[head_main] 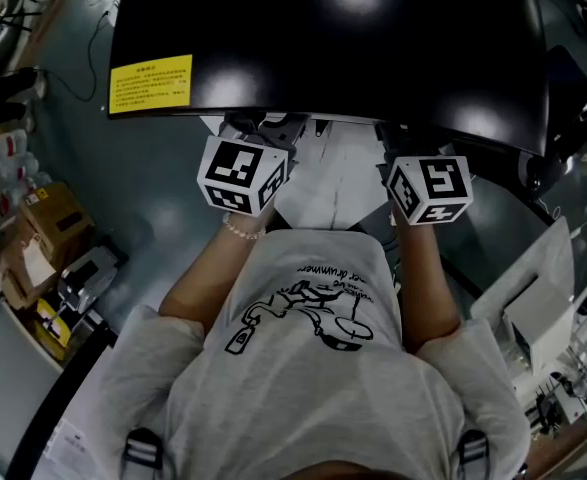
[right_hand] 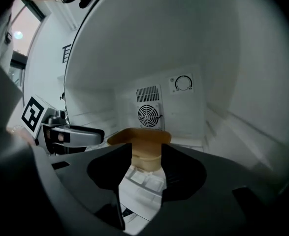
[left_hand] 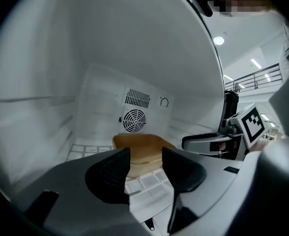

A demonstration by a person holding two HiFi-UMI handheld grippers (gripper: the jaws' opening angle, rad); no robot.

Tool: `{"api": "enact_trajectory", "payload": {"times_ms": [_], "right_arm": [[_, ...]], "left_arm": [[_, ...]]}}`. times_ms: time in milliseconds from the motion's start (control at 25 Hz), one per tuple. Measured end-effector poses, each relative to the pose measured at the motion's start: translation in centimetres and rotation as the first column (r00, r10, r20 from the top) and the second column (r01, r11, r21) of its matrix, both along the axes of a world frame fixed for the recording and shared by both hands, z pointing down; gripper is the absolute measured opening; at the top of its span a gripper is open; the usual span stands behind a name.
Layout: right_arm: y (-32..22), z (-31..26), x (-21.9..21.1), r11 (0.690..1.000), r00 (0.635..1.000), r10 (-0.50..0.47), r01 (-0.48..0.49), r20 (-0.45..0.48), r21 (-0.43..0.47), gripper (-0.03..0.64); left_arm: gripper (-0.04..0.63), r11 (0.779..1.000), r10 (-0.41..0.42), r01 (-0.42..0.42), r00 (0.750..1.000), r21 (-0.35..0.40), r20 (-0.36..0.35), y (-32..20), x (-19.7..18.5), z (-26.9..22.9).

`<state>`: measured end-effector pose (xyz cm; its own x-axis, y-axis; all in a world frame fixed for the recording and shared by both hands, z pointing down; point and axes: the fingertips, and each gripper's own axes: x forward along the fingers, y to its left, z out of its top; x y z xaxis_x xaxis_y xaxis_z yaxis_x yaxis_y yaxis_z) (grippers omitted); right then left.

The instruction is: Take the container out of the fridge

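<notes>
White fridge (left_hand: pixel 110 58), tan container (left_hand: pixel 139 149) on its grid shelf (left_hand: pixel 147 183)

The container (left_hand: pixel 137 149) sits on the shelf (left_hand: pixel 146 186) inside the fridge (head_main: pixel 323 38). The fan (left_hand: pixel 134 120) is on the back wall behind it, with the dial (right_hand: pixel 183 83) right of the fan. The left gripper (left_hand: pixel 145 154) and right gripper (right_hand: pixel 147 151) are side by side before the container.

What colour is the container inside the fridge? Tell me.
Tan, a light brown; the container shows best in the right gripper view.

The container (right_hand: pixel 139 137) is tan, the fridge (right_hand: pixel 134 58) white inside.
</notes>
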<state>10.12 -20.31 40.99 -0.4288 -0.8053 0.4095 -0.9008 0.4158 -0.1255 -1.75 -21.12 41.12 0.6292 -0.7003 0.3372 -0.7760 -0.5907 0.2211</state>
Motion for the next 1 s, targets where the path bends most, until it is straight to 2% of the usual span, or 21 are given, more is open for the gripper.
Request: {"api": "enact_trajectory", "payload": {"times_ms": [400, 1000], "right_arm": [[-1.6, 1.2, -0.2, 0.999, 1.000, 0.011, -0.010, 0.022, -0.031, 0.233], [-2.7, 2.0, -0.1, 0.998, 0.996, 0.045, -0.042, 0.080, -0.048, 0.244]], "left_arm": [[0.228, 1.000, -0.014, 0.013, 1.000, -0.027, -0.017, -1.5, -0.2, 0.8], [0.235, 0.999, -0.007, 0.006, 1.000, -0.050, -0.022, -2.2, 0.0, 1.2]]}}
